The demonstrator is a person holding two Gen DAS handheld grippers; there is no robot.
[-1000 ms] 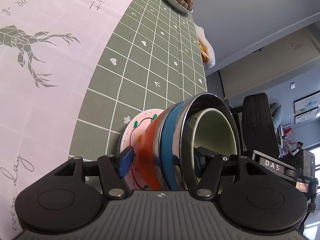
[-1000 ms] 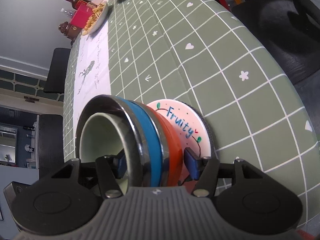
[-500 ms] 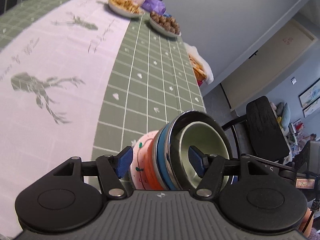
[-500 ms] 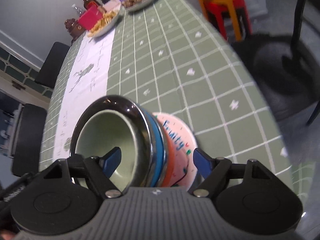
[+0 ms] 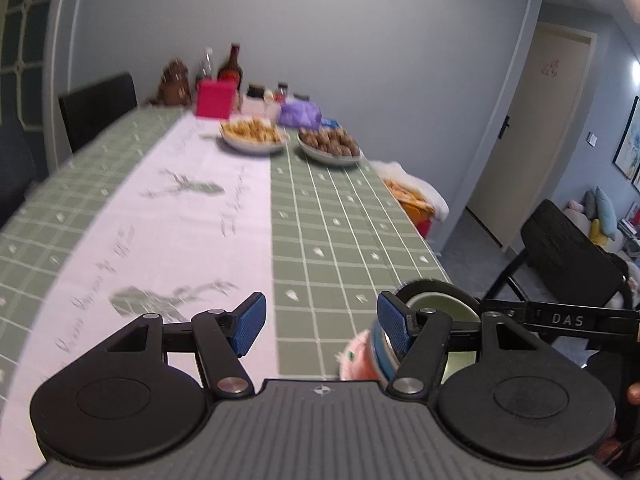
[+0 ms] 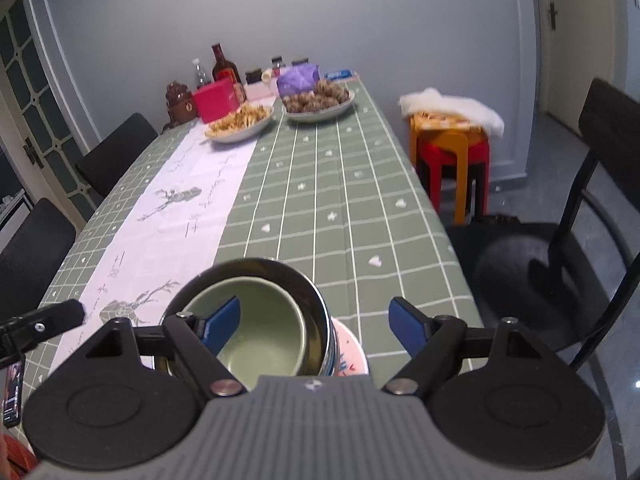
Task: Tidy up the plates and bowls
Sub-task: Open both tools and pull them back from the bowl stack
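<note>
In the left wrist view the left hand-held gripper (image 5: 320, 322) fills the bottom of the frame with its two blue-padded fingers spread wide and nothing between them. Just right of its right finger, low in the frame, sits the stack of bowls (image 5: 440, 312): a pale green bowl nested in a steel one, with blue and orange rims below and a pink plate (image 5: 356, 364) at the bottom, partly hidden by the gripper body. The stack stands near the lower right edge of the table (image 5: 340, 240), which is covered by a green checked cloth with a white runner (image 5: 168, 216) down its middle. Toward the upper centre are two dishes of snacks (image 5: 254, 136), blurred. In the right wrist view the right hand-held gripper (image 6: 314, 326) is likewise spread apart, gripping nothing; its left finger lies in front of the green bowl (image 6: 260, 332) at lower centre, and whether it touches the bowl cannot be told. The steel bowl (image 6: 280, 276) rings the green one, and the pink plate (image 6: 352, 356) peeks out at its lower right. A black chair (image 6: 560, 280) stands at the right edge, with stacked red and orange stools (image 6: 452, 156) above it.
</note>
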